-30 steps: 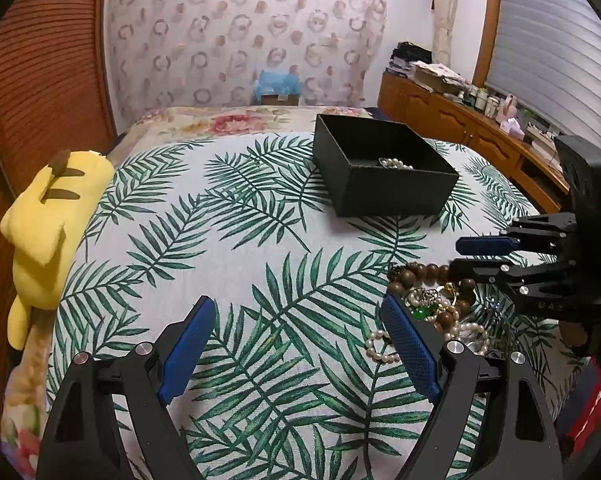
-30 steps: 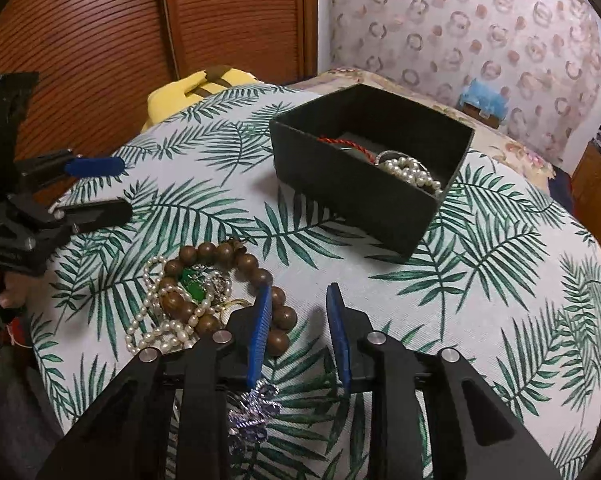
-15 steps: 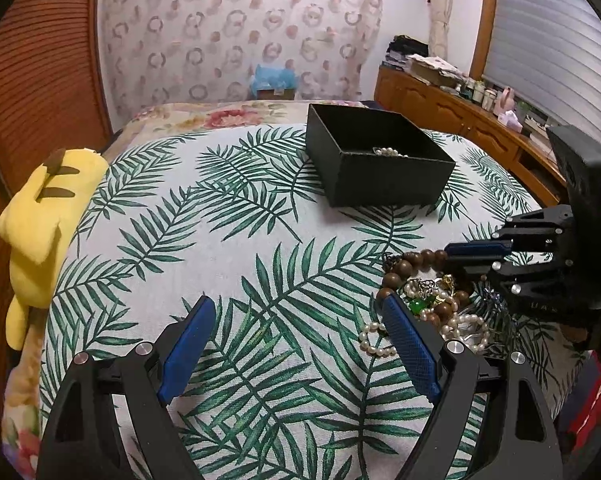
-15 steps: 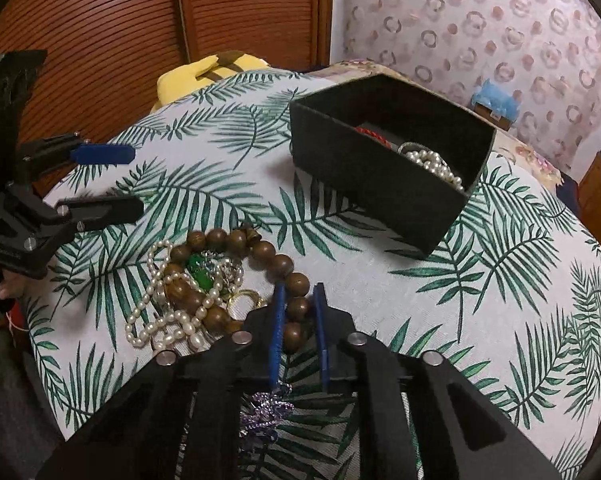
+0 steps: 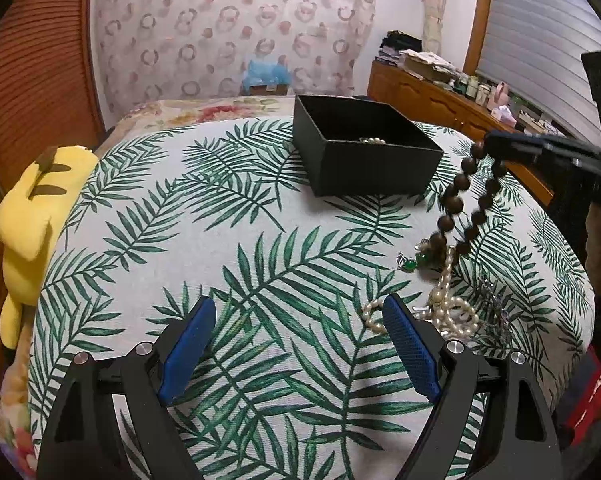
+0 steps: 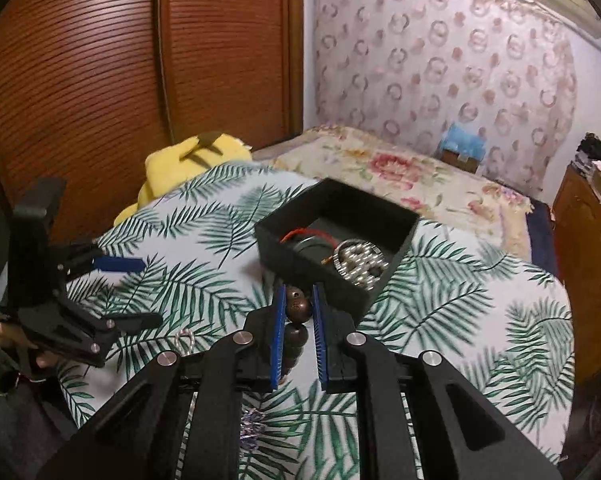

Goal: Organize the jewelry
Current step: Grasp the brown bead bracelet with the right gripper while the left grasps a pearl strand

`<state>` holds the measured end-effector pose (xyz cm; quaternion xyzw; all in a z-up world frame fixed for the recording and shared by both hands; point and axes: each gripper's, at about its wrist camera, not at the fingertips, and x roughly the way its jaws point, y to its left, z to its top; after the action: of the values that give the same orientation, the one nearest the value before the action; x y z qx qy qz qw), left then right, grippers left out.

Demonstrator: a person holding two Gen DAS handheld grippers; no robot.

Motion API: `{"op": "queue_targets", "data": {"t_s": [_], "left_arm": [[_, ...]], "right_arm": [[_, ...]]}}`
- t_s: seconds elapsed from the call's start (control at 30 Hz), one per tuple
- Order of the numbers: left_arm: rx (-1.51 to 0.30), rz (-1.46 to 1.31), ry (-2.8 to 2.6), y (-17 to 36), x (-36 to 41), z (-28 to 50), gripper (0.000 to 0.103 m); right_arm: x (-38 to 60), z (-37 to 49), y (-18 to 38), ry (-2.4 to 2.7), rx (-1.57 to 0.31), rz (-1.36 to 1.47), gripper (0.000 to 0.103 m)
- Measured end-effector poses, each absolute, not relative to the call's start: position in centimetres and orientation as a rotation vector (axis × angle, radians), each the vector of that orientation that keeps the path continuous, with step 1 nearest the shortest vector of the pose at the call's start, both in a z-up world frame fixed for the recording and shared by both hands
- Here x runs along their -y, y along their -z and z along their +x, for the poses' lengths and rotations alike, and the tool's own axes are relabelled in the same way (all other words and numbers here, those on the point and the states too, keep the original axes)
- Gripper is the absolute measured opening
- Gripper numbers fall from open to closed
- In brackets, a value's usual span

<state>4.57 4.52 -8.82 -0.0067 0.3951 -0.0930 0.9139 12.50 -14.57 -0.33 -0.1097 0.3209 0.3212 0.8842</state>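
My right gripper (image 6: 297, 300) is shut on a brown wooden bead bracelet (image 6: 296, 308) and holds it in the air; in the left wrist view the bracelet (image 5: 462, 194) hangs from that gripper (image 5: 490, 145) to the right of the black box (image 5: 360, 152). The box (image 6: 332, 248) holds pearls (image 6: 358, 264) and a red cord (image 6: 300, 234). A pile of pearls (image 5: 448, 308), a green pendant (image 5: 410, 265) and silver pieces lies on the leaf-print cloth. My left gripper (image 5: 300, 344) is open and empty, low over the cloth beside the pile.
A yellow plush toy (image 5: 32, 208) lies at the cloth's left edge. A silver brooch (image 6: 252, 432) lies under my right gripper. A wooden dresser (image 5: 432, 100) stands at the right, a wooden sliding door (image 6: 140, 80) at the left.
My right gripper closed on the wooden bead bracelet and lifted it off the pile toward the black box. The left gripper stayed open and barely moved.
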Motion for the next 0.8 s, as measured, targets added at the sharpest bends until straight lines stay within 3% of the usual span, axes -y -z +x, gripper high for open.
{"op": "queue_targets", "data": {"t_s": [0.4, 0.47, 0.63, 0.8], "left_arm": [[-0.819, 0.037, 0.273, 8.7, -1.6, 4.8, 0.082], [-0.827, 0.045, 0.298, 8.8, -0.9, 5.3, 0.074], [-0.88, 0.072, 0.331, 9.7, 0.5, 6.5, 0.033], [-0.884, 0.105, 0.339, 10.1, 1.3, 6.5, 0.026]], "right_arm": [[16.6, 13.0, 1.1, -0.578, -0.672, -0.257, 0.015], [16.9, 13.0, 1.5, -0.572, -0.681, -0.256, 0.015], [17.1, 13.0, 2.2, -0.562, -0.691, -0.253, 0.015], [17.5, 13.0, 2.4, -0.558, -0.695, -0.249, 0.015]]}}
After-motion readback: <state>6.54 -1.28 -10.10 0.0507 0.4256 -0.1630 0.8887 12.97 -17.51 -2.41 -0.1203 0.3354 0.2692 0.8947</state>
